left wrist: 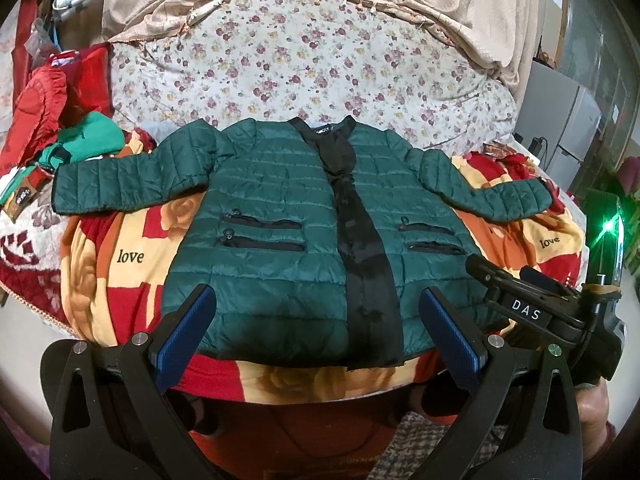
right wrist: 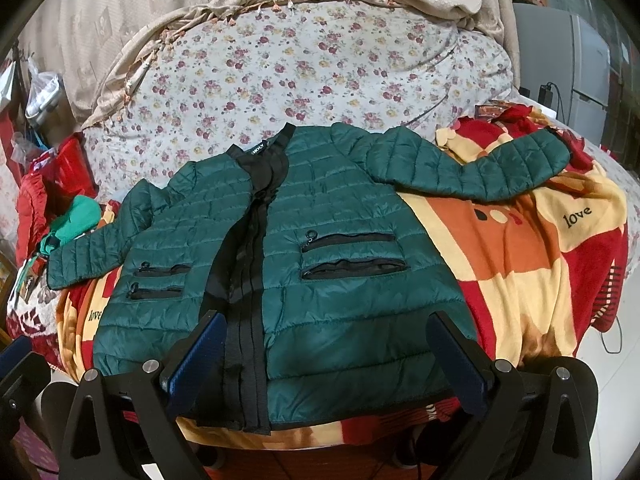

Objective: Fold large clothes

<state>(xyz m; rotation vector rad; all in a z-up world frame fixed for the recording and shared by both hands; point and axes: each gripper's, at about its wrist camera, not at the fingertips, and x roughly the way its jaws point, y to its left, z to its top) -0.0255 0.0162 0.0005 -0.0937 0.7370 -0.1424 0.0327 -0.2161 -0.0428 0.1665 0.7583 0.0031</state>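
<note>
1. Both my left gripper [left wrist: 316,320] and right gripper [right wrist: 326,346] hang spread wide, grasping nothing.
2. Beneath them, the dark green quilted jacket [left wrist: 280,208] lies flat, sleeves outstretched, on the red-and-cream rose blanket [left wrist: 132,256].

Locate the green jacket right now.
The green jacket lies spread flat, front up, on the red and yellow blanket, centred in both wrist views just beyond the open grippers, with the floral sheet behind its collar.

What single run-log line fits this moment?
stage: pre-fold | green jacket: flat, sleeves spread | left gripper: open, empty | right gripper: open, empty
</note>
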